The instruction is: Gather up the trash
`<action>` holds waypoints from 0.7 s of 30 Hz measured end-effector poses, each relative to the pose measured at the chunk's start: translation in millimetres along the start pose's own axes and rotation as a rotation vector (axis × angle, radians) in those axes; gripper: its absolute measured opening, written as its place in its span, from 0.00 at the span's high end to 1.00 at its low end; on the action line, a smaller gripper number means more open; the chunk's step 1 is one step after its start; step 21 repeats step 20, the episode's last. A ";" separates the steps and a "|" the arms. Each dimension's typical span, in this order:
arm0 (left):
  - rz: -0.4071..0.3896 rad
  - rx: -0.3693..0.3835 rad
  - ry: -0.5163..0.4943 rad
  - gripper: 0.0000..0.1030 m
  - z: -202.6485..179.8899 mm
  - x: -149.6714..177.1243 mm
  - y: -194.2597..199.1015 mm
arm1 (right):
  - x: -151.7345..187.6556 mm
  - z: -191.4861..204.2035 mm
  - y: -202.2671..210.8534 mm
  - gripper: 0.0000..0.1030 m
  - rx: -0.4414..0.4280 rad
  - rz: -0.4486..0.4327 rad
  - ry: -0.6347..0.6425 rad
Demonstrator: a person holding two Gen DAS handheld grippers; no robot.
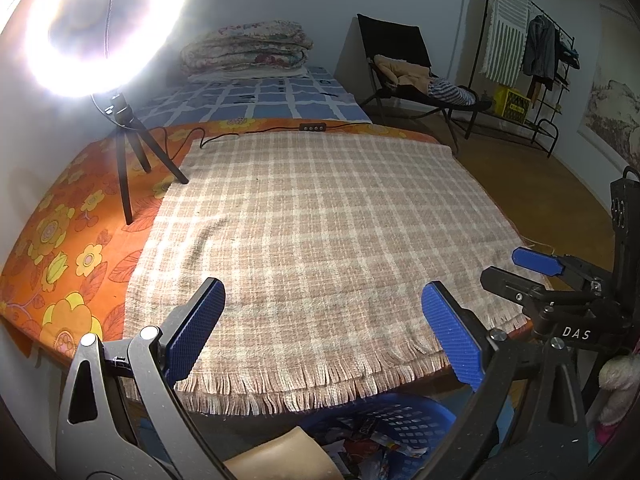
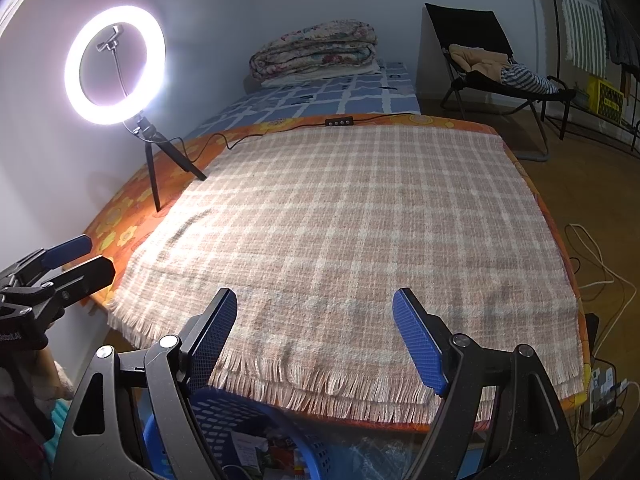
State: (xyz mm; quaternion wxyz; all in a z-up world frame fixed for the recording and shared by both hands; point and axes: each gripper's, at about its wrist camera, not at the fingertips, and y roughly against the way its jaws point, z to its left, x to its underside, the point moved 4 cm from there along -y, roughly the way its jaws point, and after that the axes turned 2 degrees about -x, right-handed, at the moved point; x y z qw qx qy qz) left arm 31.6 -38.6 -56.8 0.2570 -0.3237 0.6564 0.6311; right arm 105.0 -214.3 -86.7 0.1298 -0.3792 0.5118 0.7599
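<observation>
A blue perforated basket [image 1: 404,424] stands on the floor below the table's near edge, with crumpled wrappers and paper scraps [image 1: 368,446] inside it. The right wrist view also has the basket [image 2: 224,416], low at the left. My left gripper [image 1: 322,294] hangs open over the fringed front edge of the plaid cloth [image 1: 320,216], its blue pads wide apart and empty. My right gripper [image 2: 314,300] is likewise open with nothing between its pads, over the same edge of the cloth [image 2: 360,216]. No trash lies on the cloth. Each gripper shows at the side of the other's view.
A lit ring light on a tripod [image 2: 116,64] stands at the table's far left, its cable and remote [image 2: 339,121] along the back edge. An orange flowered cover [image 1: 60,248] lies under the cloth. Behind are a bed with folded quilts [image 1: 248,48], a chair [image 1: 404,60] and a clothes rack [image 1: 532,52].
</observation>
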 end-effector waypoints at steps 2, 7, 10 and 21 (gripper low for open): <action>0.000 -0.004 -0.002 0.03 0.4 -0.5 0.1 | 0.5 -0.3 -0.2 0.22 0.000 0.001 -0.001; 0.004 -0.005 0.003 0.03 0.8 0.1 0.6 | 1.7 -0.4 -0.4 0.22 -0.001 0.002 0.000; 0.003 -0.011 0.002 0.03 1.5 -0.8 0.5 | 2.5 -0.2 -1.2 0.22 -0.001 0.003 0.002; 0.010 -0.025 -0.008 0.03 2.7 -2.0 -1.6 | 3.0 -1.4 -2.0 0.22 0.002 0.007 -0.001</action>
